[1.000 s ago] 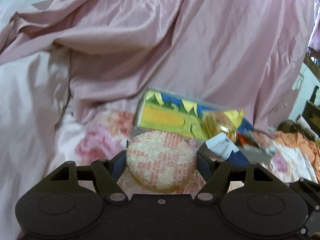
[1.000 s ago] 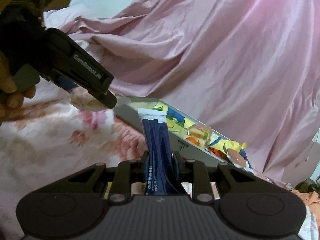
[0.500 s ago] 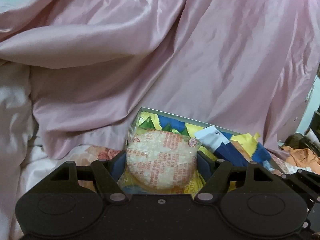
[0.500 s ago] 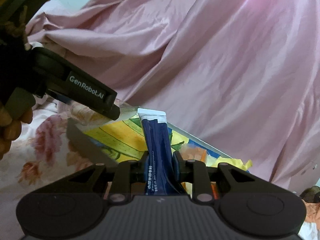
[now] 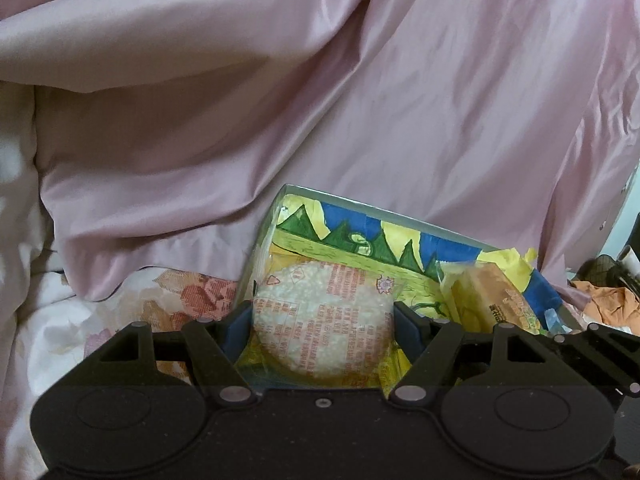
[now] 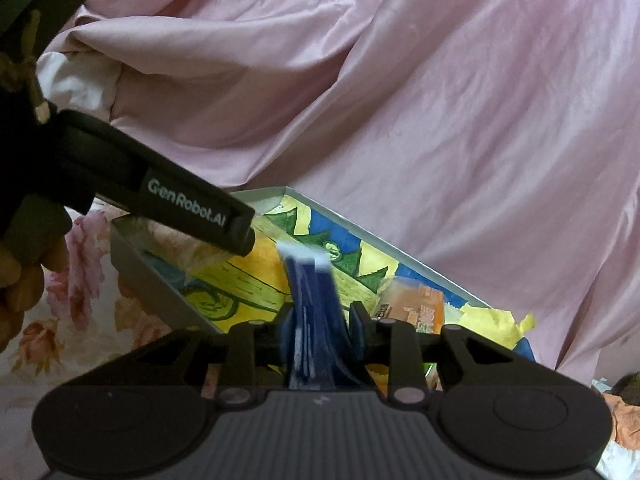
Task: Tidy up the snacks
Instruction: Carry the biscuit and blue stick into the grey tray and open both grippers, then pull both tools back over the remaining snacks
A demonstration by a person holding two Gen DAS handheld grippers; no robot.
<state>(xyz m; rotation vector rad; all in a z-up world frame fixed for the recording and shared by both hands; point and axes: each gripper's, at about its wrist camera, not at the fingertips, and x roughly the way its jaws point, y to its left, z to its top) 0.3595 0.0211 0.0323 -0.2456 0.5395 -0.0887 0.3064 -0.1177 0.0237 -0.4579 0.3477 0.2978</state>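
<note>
- Left wrist view: the left gripper [image 5: 323, 322] is clamped on a round rice cracker [image 5: 320, 320], sealed in clear wrap with red print; both pads press its edges.
- The cracker is held over the near left end of a shallow grey box [image 5: 400, 216], whose inside is lined with a yellow, green and blue drawing.
- An orange snack packet [image 5: 496, 300] is seen lying in the box to the right of the cracker, with crumpled yellow paper [image 5: 516, 260] behind it.
- The box rests on a floral bedsheet [image 5: 192, 300]; a large pink satin cover [image 5: 320, 100] is heaped behind it and fills most of the frame. Orange cloth [image 5: 608, 304] is glimpsed at the far right edge.
- Right wrist view: a dark blue sachet [image 6: 316, 312] with a white top edge stands upright between the fingers of the right gripper [image 6: 320, 320]. The jaws have just been opening, and a narrow gap is seen on each side of the sachet, so it is no longer pinched; its outline is blurred.
- The sachet is positioned above the box [image 6: 160, 280], over the painted lining.
- The left gripper [image 6: 236, 232] reaches into the box from the left, marked "GenRobot.AI"; a hand [image 6: 24, 280] is seen at its grip.
- The orange packet [image 6: 416, 304] lies further right in the box, beside the yellow paper [image 6: 504, 320].
- The floral sheet [image 6: 80, 312] lies at left, the pink cover [image 6: 400, 100] behind.
</note>
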